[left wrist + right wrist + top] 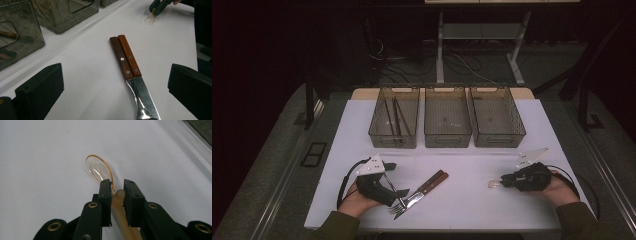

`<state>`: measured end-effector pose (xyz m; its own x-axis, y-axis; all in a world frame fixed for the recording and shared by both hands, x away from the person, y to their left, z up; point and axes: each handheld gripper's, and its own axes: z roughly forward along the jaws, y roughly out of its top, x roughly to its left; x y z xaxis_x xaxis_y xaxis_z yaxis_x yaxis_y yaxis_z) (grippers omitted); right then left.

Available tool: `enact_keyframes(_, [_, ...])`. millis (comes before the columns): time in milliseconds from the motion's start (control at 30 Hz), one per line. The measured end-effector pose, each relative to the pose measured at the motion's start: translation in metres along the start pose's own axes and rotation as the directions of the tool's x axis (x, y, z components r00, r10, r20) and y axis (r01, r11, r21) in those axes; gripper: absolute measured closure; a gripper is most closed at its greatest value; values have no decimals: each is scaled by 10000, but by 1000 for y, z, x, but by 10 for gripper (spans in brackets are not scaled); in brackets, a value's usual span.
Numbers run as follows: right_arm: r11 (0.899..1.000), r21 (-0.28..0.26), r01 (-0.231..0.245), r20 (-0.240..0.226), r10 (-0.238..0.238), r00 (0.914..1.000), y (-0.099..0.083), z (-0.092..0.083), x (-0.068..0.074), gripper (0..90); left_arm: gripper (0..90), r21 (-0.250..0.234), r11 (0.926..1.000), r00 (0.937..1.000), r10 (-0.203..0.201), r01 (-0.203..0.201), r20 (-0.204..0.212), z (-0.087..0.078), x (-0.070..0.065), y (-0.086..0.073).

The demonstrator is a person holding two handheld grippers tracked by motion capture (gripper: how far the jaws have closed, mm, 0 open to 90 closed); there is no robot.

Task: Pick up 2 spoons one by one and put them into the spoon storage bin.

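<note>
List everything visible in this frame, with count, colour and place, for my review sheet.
bins: three, smoky clear, in a row at the table's far side; the left one holds long utensils
knife and fork: one each, brown wooden handles, lying side by side at front centre
spoon: one, clear amber plastic, front right
table: one, white
left gripper: black, open, over the cutlery
right gripper: black, jaws around the spoon's handle

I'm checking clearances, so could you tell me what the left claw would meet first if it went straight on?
Probably the wood-handled knife and fork lying together between the open left claw, pointing ahead; depth is uncertain.
</note>
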<state>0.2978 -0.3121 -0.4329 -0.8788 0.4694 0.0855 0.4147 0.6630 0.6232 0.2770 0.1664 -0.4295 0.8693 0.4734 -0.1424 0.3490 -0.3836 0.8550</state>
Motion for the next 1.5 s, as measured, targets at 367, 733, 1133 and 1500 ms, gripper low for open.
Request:
enact_keyframes(367, [9916, -952, -872, 464, 919, 9947, 3, -14, -5, 770, 0, 32, 10000, 10000, 74, -74, 29, 0, 0, 0])
enact_keyframes(733, [9803, -1393, -1397, 952, 1537, 9835, 13, -15, -4, 768, 0, 48, 10000, 10000, 85, -86, 50, 1, 0, 0])
enact_keyframes(1133, [9729, -1735, -1529, 1331, 1770, 9752, 28, -14, -1, 768, 0, 36, 10000, 10000, 52, -53, 58, 1, 0, 0])
enact_keyframes(1500, [9673, -2071, -1464, 1604, 1812, 9703, 42, -17, -1, 768, 0, 88, 9999, 9999, 68, -68, 82, 2, -1, -1])
